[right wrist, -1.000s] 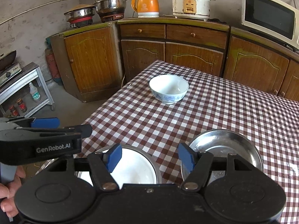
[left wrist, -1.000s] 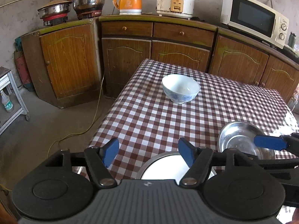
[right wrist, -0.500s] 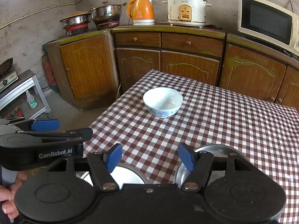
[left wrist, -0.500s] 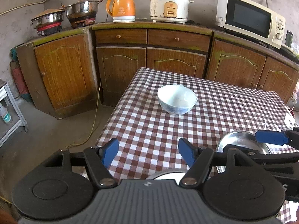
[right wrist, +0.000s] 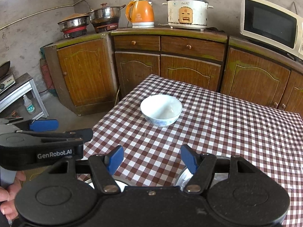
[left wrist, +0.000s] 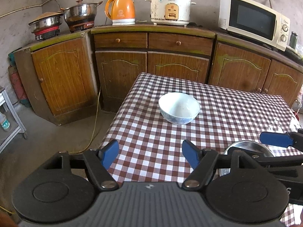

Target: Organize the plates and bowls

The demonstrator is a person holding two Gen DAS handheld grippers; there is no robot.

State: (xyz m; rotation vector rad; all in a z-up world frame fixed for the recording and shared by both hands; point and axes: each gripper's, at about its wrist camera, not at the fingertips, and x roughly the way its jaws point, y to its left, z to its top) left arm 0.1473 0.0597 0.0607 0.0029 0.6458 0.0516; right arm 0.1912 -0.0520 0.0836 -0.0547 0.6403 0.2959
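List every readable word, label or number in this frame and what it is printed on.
"GenRobot.AI": on the side of the left gripper.
Rice cooker: lettering above its panel, too blurred to read.
Microwave: small brand mark, unreadable.
Orange kettle: logo only, illegible.

My left gripper [left wrist: 150, 152] is over the near edge of the table [left wrist: 227, 109] with the checked cloth. Its jaws are opening and nothing is between the blue pads [left wrist: 110, 152]. A white bowl [left wrist: 179, 107] sits alone in the middle of the table. My right gripper [left wrist: 274, 140] pokes in from the right, above a shiny metal plate [left wrist: 246, 146]. Behind the table, an orange kettle [left wrist: 121, 9], a rice cooker [left wrist: 170, 7] and a microwave [left wrist: 253, 19] sit on brown cupboards [left wrist: 170, 56].
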